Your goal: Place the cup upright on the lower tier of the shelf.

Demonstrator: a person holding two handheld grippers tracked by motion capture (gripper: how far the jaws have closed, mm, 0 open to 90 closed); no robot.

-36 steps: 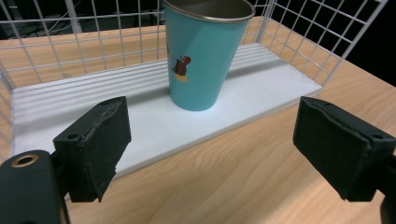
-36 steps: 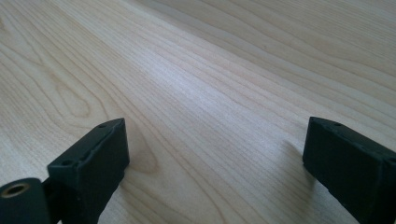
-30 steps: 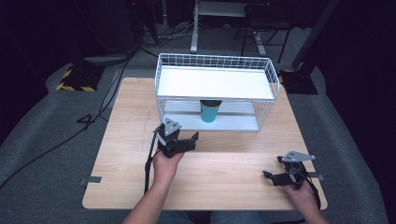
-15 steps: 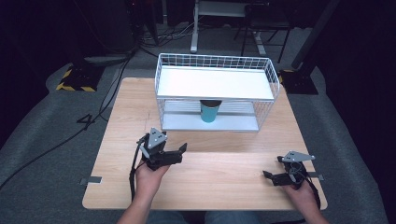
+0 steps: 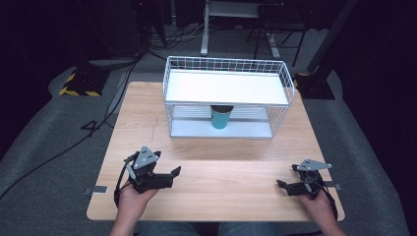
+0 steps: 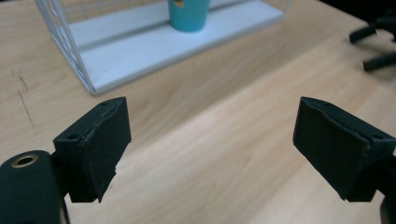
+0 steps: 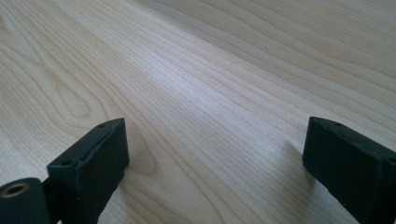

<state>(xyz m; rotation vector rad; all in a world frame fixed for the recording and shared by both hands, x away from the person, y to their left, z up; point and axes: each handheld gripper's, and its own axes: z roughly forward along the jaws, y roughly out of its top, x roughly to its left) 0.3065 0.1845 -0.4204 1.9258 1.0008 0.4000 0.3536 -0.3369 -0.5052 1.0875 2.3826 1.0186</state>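
1. High view: the left gripper sat low over the near-left part of the wooden table, jaws spread and holding nothing. The teal cup stood upright on the lower shelf of the white wire rack, well ahead of that gripper and off to its right. The right gripper rested near the table's near-right edge, jaws apart too, also holding nothing.

2. Left gripper view: both black jaws stood wide, bare wood between them. The teal cup showed far ahead, slightly left of the gap's middle, behind the shelf's front lip. The rack's wire corner stood ahead of the left jaw. My read: a good reach would have gone in low under the top shelf, centred on the cup, clear of that wire corner.

3. Right gripper view: jaws wide open, plain wood grain ahead, nothing between them. Judgement: this gripper was best left parked, since the cup lay closer to the left one's line.

4. Likely risk: the cup looked light, so a jaw clipping its side could have tipped it; closing evenly around its middle would have been safer.
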